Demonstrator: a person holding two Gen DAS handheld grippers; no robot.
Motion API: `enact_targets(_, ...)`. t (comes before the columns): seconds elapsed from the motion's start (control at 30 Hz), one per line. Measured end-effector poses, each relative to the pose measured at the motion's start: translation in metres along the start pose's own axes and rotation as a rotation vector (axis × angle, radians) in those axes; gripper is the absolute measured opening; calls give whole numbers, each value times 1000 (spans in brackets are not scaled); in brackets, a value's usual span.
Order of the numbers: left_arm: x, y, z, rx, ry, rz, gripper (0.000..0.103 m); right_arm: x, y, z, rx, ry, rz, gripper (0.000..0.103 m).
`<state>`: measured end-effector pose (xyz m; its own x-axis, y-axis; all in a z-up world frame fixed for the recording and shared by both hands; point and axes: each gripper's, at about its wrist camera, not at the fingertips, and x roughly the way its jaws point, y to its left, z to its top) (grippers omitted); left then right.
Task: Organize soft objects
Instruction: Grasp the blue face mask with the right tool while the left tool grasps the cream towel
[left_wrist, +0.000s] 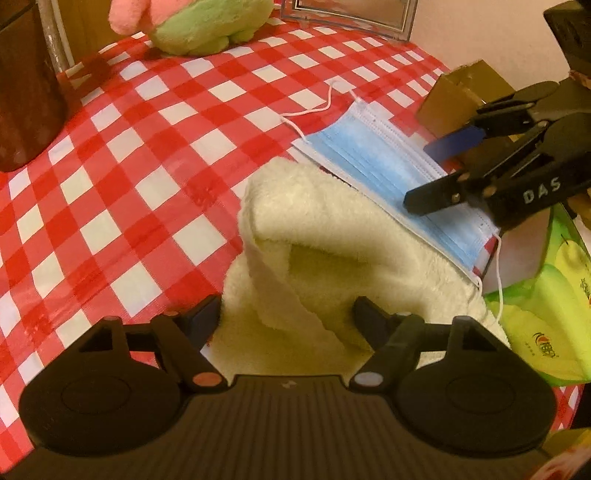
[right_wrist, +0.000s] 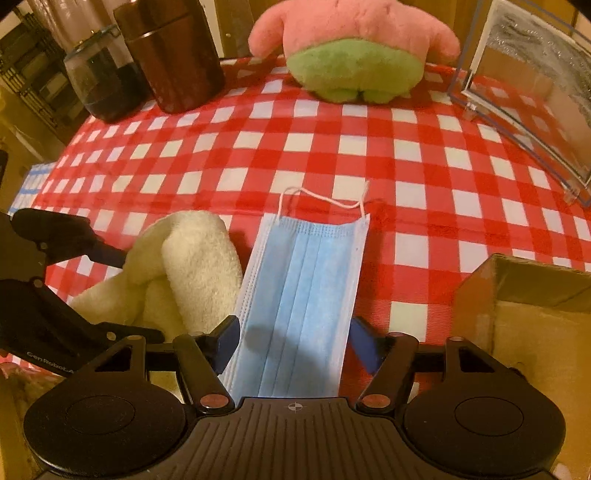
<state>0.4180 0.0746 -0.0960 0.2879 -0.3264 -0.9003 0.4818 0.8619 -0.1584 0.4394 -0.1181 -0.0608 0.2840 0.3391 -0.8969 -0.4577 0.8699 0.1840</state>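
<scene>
On the bench (right_wrist: 369, 122), covered in red-and-white check, lower centre of the right wrist view: one blue face mask (right_wrist: 299, 295), lying flat, long axis running from the bottom of the frame toward the upper middle, far short edge with its white ear loop (right_wrist: 325, 197) pointing at the plush toy. Right hand-held gripper (right_wrist: 291, 341): released, jaws apart with the mask's near end between them, pads not pressing on it.

Lower left of the same view, just beside the mask: one cream towel (right_wrist: 192, 266), loosely rolled and bunched, its roll leaning up and to the right; in the left wrist view the mask's edge overlaps the towel (left_wrist: 332, 236). Left hand-held gripper (left_wrist: 286, 319): released, jaws spread either side of the towel's near folds, which rise between the fingers without being pinched.

Top centre: one pink-and-green plush toy (right_wrist: 351, 48), upright, well apart from both.

Upper left: one dark brown canister (right_wrist: 173, 55) and one glass jar (right_wrist: 99, 81), near the bench edge. Upper right: clear acrylic stand (right_wrist: 532, 96). Lower right: open cardboard box (right_wrist: 532, 317), beside the mask. Right of the left wrist view: green tissue pack (left_wrist: 546, 314), touching the towel.

Open room: broad bare check cloth between mask and plush.
</scene>
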Motion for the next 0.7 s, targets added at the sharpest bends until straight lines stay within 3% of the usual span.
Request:
enact_targets(0.07, 0, -1, 2, 3, -4, -10, 58, 4, 4, 1, -12, 13, -4, 67)
enact_targets(0.13, -2, -2, 3, 4, -10, -21, 37, 7, 8, 2, -26, 27, -8, 67)
enact_targets(0.2, -4, -3, 4, 3, -18, -41, 25, 11, 12, 2, -39, 45, -13, 67)
enact_targets(0.4, -12, 2, -2, -11, -34, -2, 17, 21, 14, -2, -59, 83, -28, 67)
enact_targets(0.5, -18, 12, -8, -33, -44, 25, 17, 19, 8, -1, -34, 69, -31, 48)
enact_targets(0.57, -22, 19, -12, -54, -51, 51, 17, 17, 5, 1, -17, 67, -30, 21)
enact_targets(0.67, -23, 24, -14, -71, -56, 54, 17, 16, 1, 3, 0, 59, -28, 4)
enact_targets(0.7, -23, 23, -14, -65, -55, 58, 19, 15, 1, 3, 0, 51, -31, 3)
